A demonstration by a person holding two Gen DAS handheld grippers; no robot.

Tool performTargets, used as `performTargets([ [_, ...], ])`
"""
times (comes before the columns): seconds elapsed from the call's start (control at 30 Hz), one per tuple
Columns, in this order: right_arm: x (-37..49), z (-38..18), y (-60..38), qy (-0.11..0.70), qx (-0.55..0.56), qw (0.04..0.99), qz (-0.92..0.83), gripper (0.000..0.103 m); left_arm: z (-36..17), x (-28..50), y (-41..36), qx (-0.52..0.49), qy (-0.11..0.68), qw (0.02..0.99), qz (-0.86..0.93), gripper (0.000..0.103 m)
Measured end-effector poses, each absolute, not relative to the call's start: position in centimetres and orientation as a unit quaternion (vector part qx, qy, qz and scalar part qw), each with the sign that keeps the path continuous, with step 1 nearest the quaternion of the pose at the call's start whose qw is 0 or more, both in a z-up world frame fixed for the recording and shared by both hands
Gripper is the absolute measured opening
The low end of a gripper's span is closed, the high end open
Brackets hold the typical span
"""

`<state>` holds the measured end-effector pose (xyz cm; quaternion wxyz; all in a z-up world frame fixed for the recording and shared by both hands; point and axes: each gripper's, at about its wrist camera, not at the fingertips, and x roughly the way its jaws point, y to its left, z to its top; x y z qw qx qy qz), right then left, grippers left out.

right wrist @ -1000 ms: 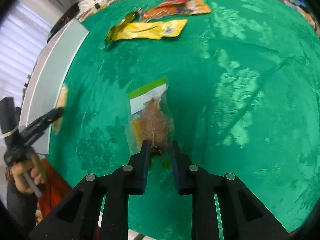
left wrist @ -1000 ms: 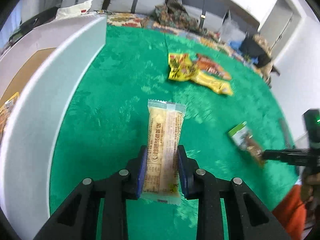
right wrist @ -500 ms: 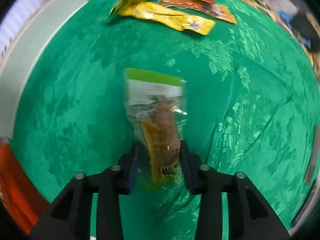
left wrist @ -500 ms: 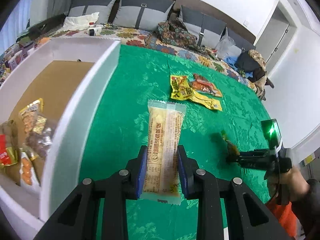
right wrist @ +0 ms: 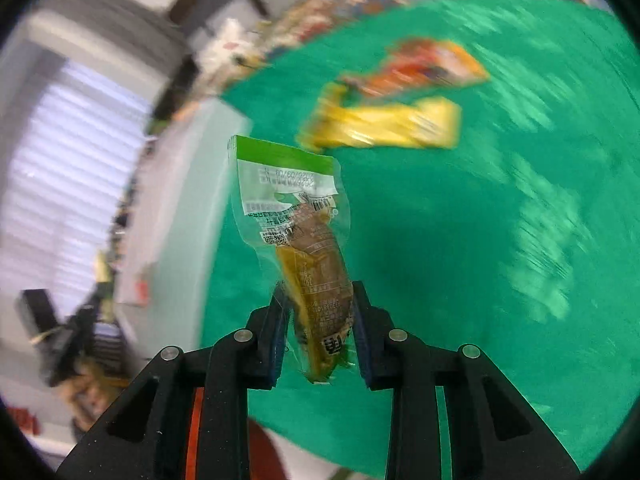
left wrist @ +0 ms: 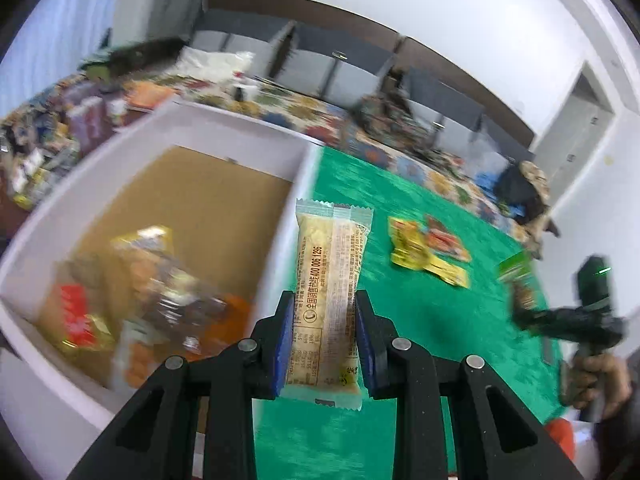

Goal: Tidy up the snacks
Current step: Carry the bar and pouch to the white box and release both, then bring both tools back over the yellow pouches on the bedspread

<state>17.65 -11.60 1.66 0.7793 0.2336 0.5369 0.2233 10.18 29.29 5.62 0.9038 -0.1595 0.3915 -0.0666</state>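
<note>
My left gripper [left wrist: 324, 340] is shut on a pale yellow snack bar [left wrist: 328, 280] and holds it in the air beside the right wall of the white box [left wrist: 280, 236]. The box holds several snack packets [left wrist: 152, 288] on its brown floor. My right gripper [right wrist: 318, 336] is shut on a clear green-topped snack pouch [right wrist: 296, 232], lifted above the green cloth; it also shows at the right of the left wrist view [left wrist: 560, 320]. A yellow packet [right wrist: 384, 128] and an orange packet [right wrist: 420, 68] lie on the cloth; they also show in the left wrist view [left wrist: 424, 256].
The green cloth [right wrist: 500, 280] covers the table. The white box's wall [right wrist: 180, 216] stands at the left of the right wrist view. Sofas with grey cushions [left wrist: 340, 68] and a patterned blanket lie beyond the table. A door [left wrist: 576, 128] is at the far right.
The left gripper has risen and swung left with the bar, so the box's inside fills the view. The right gripper has lifted the green-topped pouch off the cloth and moved toward the box.
</note>
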Motion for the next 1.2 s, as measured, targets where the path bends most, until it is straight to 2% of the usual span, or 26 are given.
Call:
performTargets([
  [0.23,19.8,8.3,3.2,0.49,0.226,0.766,0.349,0.03,4.3,10.3,38.0,-0.153,0.408,0.899,0.032,0.028],
  [0.37,19.6,9.2,12.1,0.492,0.188,0.749,0.402,0.032,2.0,9.7,41.3,-0.157,0.425,0.889,0.069,0.028],
  [0.43,19.5,8.6,15.8,0.495,0.179,0.738,0.423,0.042,0.7,10.1,42.2,-0.16,0.443,0.879,0.075,0.043],
  [0.47,20.0,7.8,17.0,0.501,0.178,0.732,0.426,0.051,0.1,10.2,42.4,-0.16,0.45,0.875,0.079,0.067],
  [0.5,20.2,6.9,18.6,0.519,0.176,0.716,0.432,0.055,-0.6,10.2,42.5,-0.158,0.455,0.871,0.094,0.084],
  [0.57,20.2,5.5,20.0,0.544,0.173,0.695,0.437,0.055,-0.9,9.8,42.7,-0.152,0.445,0.875,0.114,0.086],
  [0.67,19.5,4.9,18.1,0.533,0.162,0.71,0.431,0.056,-1.1,9.4,42.4,-0.152,0.436,0.878,0.126,0.086],
  [0.77,18.6,3.7,14.0,0.516,0.136,0.754,0.384,0.062,-0.2,9.5,40.2,-0.148,0.404,0.895,0.12,0.086],
  [0.87,17.5,1.0,8.7,0.491,0.053,0.821,0.287,0.062,0.8,10.9,36.9,-0.133,0.384,0.91,0.081,0.086],
  [0.97,16.1,-4.1,1.2,0.477,-0.062,0.863,0.156,0.062,0.7,13.6,32.7,-0.092,0.386,0.917,0.052,0.086],
  [1.2,13.9,-8.6,-15.8,0.467,-0.064,0.881,-0.03,0.062,-2.6,17.4,27.0,-0.006,0.432,0.899,0.07,0.086],
])
